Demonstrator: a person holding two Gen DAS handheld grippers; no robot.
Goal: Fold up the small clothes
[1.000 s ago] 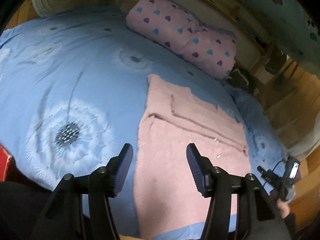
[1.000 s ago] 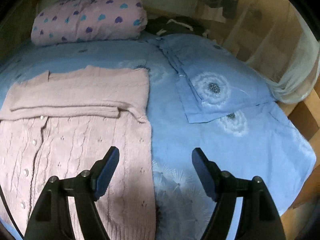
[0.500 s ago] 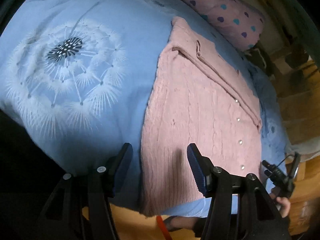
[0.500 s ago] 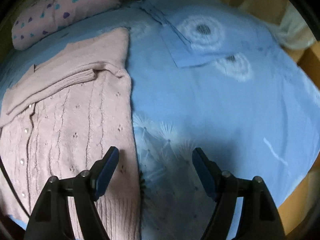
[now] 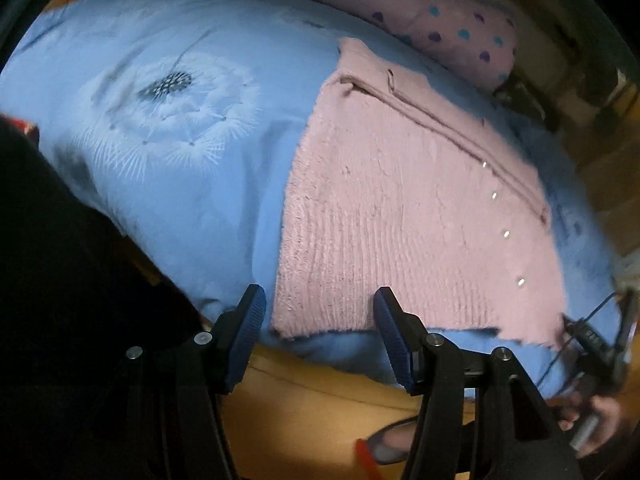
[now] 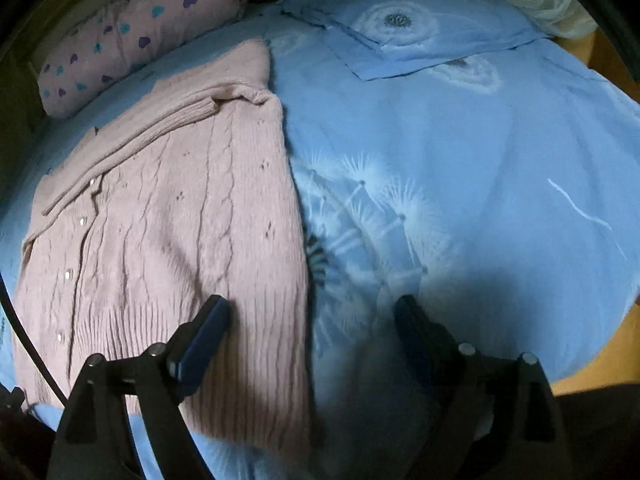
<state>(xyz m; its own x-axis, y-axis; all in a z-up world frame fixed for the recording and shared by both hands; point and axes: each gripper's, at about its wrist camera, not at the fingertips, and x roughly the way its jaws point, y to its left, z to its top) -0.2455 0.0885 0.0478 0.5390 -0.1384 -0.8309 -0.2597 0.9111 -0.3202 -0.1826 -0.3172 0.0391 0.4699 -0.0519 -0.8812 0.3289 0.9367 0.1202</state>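
Both tongs are hovering open over the pink cardigan [image 5: 400,208] on the bed [image 5: 168,184].
Left tongs [image 5: 318,322] are framing its hem corner, gripping nothing; right tongs [image 6: 310,330], just widening, are straddling its side edge.

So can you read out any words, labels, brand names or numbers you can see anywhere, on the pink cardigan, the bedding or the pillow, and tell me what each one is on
None: no readable text in either view.
pink cardigan: knit and small buttons only, no label showing.
blue duvet cover: dandelion print, no words.
pillow: heart pattern only.
device in the person's other hand: too small and blurred to read any marking.
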